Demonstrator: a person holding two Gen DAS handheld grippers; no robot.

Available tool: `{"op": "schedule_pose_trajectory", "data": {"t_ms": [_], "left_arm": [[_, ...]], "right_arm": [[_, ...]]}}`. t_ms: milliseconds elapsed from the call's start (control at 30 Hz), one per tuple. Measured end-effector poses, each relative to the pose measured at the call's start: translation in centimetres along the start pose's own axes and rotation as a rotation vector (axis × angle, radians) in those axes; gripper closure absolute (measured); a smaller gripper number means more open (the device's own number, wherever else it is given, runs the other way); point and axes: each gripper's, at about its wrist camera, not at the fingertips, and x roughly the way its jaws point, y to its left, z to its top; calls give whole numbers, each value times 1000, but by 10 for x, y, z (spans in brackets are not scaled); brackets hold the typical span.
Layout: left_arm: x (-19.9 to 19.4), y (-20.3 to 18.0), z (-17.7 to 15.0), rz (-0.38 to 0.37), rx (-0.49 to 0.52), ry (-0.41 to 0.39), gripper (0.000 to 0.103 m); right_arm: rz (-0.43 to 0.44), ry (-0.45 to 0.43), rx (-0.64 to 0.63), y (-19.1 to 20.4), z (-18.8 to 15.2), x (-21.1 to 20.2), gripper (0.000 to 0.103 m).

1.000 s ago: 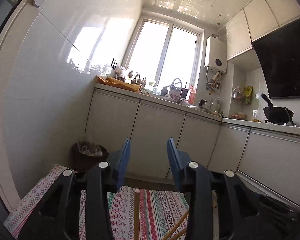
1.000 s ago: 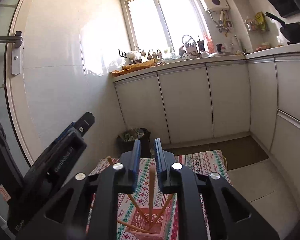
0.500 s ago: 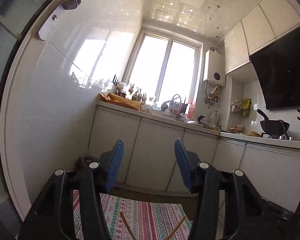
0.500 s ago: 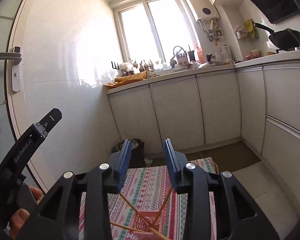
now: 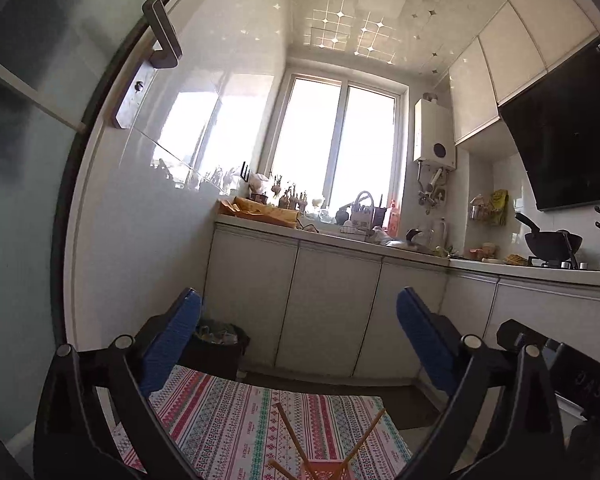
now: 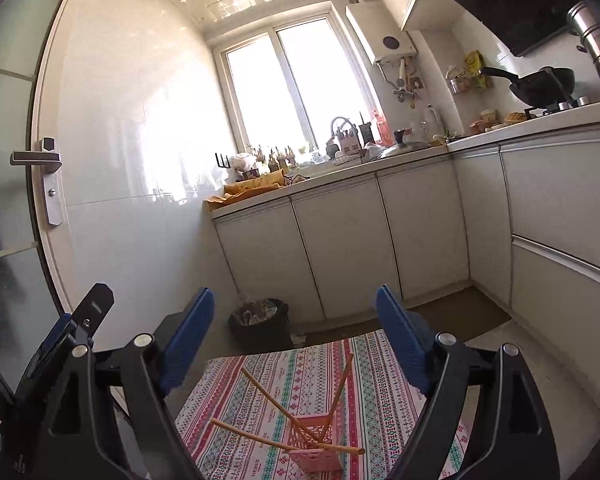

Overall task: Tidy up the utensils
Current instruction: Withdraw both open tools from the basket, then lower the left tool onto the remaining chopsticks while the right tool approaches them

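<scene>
A pink slotted basket (image 6: 315, 447) stands on a striped tablecloth (image 6: 300, 376) with several wooden chopsticks (image 6: 337, 390) leaning out of it. In the left wrist view only its top edge (image 5: 320, 471) and chopstick tips (image 5: 290, 426) show. My right gripper (image 6: 294, 340) is wide open and empty, raised above and behind the basket. My left gripper (image 5: 298, 342) is wide open and empty, also held high above the table. Its body shows at the left edge of the right wrist view (image 6: 72, 336).
White cabinets (image 6: 340, 240) and a cluttered counter (image 6: 328, 168) run along the far wall under a window. A black bin (image 6: 260, 322) stands on the floor past the table. A door with a handle (image 6: 40, 158) is at the left. A wok (image 5: 552, 242) sits on the stove.
Both grippers opened wide and lifted up and back from the basket. The right gripper let go of a chopstick, which now leans in the basket.
</scene>
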Motion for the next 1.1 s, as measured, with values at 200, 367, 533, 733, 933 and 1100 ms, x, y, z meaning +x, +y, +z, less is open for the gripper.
{"op": "schedule_pose_trajectory", "data": {"t_ms": [200, 367, 533, 733, 933, 1100], "left_arm": [[-31, -2, 4, 11, 49, 3, 7], [-50, -1, -3, 5, 79, 79, 7], [-37, -21, -36, -164, 176, 381, 7], [-26, -92, -131, -466, 475, 900, 7], [-29, -154, -230, -581, 785, 1145, 8], [-15, -186, -283, -652, 907, 1254, 31]], "right_arm": [[-6, -20, 28, -1, -1, -34, 7], [-27, 32, 80, -20, -10, -62, 7], [-86, 126, 141, -58, -35, -97, 7], [-237, 376, 328, -127, -85, -127, 7], [-331, 592, 599, -198, -159, -146, 7], [-429, 609, 485, -210, -176, -152, 7]]}}
